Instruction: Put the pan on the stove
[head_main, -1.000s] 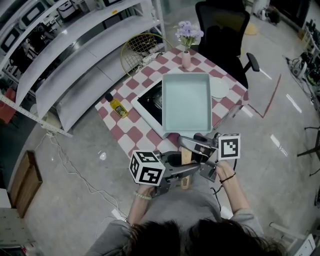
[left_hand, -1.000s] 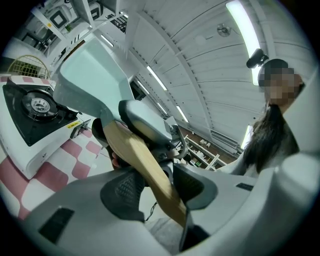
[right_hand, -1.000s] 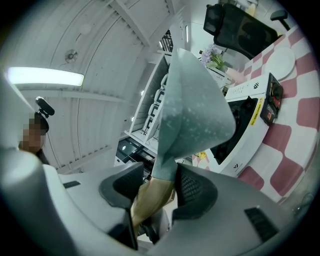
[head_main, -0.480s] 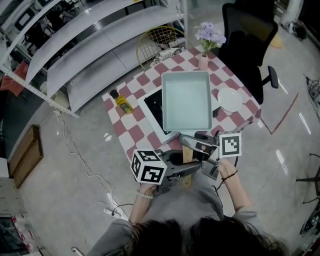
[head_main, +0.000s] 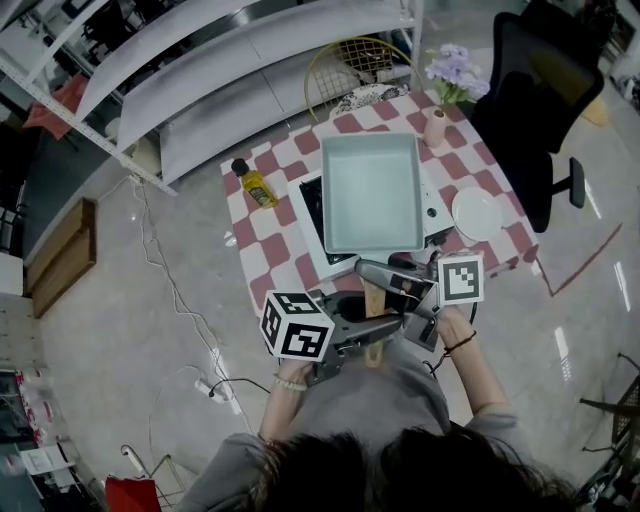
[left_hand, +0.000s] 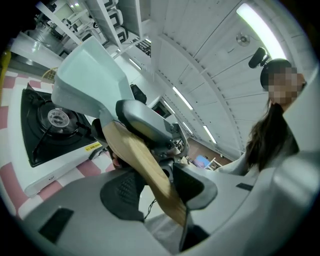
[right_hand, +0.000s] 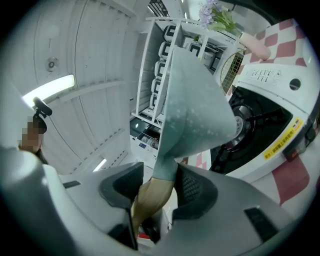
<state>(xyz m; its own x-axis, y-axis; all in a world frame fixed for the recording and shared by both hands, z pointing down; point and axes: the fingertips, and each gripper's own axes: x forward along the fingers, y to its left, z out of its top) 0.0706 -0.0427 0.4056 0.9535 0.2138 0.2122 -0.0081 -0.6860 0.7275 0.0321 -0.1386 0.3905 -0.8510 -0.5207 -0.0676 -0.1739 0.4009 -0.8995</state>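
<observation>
Three cameras on one checkered counter: one high overhead, two very close in.

The head view looks steeply down from above the person, far enough back to take in the whole counter (head_main: 268, 262) and the floor (head_main: 130, 300) around it. The left gripper view rides on the left gripper (left_hand: 157, 187) and looks along its jaws from very near, low by the counter's edge and angled up toward the ceiling (left_hand: 210, 45). The right gripper view sits the same way on the right gripper (right_hand: 159, 187), facing in from the opposite side. All three views share the pan (head_main: 372, 195), its wooden handle (head_main: 373, 300) and the stove (head_main: 312, 212).
</observation>
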